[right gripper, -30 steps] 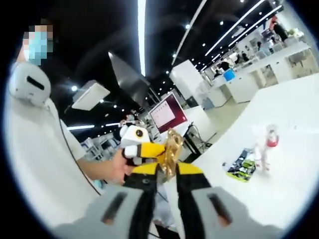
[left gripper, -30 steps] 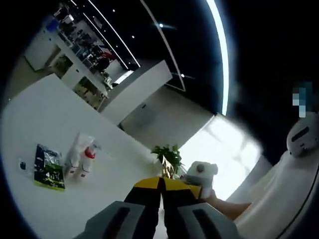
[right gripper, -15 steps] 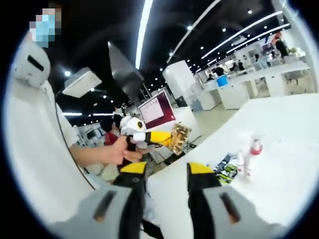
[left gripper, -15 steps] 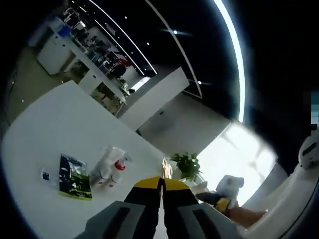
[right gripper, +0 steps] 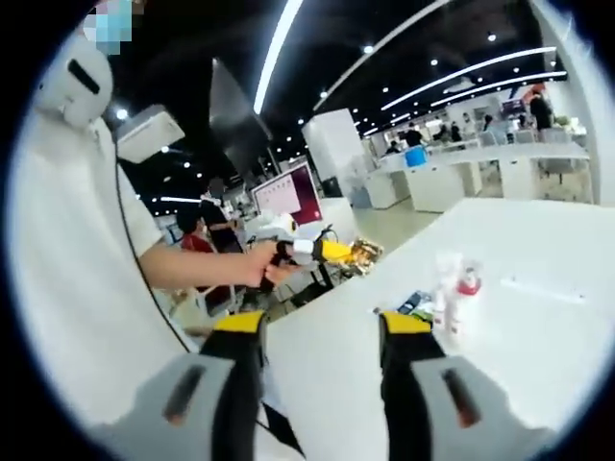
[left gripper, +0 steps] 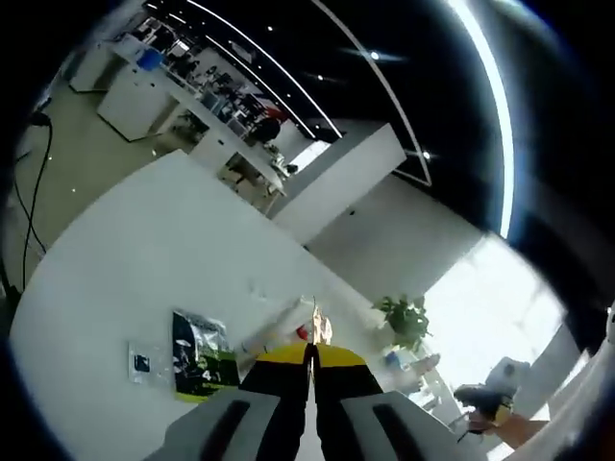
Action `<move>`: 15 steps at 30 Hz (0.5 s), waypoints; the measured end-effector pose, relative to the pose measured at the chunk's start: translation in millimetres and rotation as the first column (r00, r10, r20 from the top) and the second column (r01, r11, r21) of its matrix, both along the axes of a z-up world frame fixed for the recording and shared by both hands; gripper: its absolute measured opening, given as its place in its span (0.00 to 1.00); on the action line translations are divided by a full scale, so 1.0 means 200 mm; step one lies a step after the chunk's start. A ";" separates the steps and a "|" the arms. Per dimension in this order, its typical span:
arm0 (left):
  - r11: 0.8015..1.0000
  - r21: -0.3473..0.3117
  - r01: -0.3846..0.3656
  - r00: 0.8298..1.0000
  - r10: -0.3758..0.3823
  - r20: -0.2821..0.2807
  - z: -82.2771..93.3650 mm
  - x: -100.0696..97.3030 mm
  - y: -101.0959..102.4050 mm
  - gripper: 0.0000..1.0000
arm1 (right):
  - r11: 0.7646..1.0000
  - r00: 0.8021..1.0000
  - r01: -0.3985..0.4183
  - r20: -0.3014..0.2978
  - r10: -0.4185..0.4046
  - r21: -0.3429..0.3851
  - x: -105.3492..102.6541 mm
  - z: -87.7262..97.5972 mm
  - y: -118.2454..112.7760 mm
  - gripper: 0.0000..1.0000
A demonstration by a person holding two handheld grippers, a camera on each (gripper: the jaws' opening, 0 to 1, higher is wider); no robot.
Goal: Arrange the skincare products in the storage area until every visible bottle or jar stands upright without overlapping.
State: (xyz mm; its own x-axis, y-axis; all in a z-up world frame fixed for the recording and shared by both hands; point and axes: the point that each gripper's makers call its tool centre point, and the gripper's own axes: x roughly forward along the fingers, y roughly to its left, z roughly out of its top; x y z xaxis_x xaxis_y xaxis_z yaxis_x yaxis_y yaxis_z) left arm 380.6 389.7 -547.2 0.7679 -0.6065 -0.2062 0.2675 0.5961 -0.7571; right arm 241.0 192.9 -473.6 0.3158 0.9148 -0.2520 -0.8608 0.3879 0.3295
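Glossy white table [right gripper: 538,327], two slim tubes [right gripper: 454,300]; right tool [right gripper: 322,327] agape, left tool [left gripper: 309,355] closed.

- The white desk [left gripper: 125,279] fills the left and the middle of the left gripper view; in the right gripper view it takes the lower right.
- A dark green packet [left gripper: 199,354] lies flat on it, low in the left gripper view.
- Just left of the packet lies a small pale card [left gripper: 143,363].
- Two white tubes [right gripper: 455,299], one with a red cap, are close together at the right of the right gripper view.
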 end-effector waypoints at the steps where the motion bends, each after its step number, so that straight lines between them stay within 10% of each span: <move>1: 1.000 0.005 -0.002 1.000 0.002 -0.005 -0.02 0.02 0.01 0.00 | 1.000 1.000 0.011 0.021 -0.011 -0.013 0.01 0.00 0.00 0.55; 15: 0.997 0.010 -0.081 0.987 0.081 -0.141 -0.35 0.21 0.19 0.01 | 0.996 0.999 0.054 0.012 -0.053 -0.073 0.03 -0.03 0.02 0.65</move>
State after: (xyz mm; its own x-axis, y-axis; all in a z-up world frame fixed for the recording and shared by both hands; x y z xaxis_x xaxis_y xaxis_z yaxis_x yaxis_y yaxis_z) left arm 422.1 428.0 -616.7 0.7776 -0.5423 -0.3180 0.1089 0.6144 -0.7815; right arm 246.5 197.0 -479.8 0.3663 0.8758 -0.3145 -0.8414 0.4560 0.2901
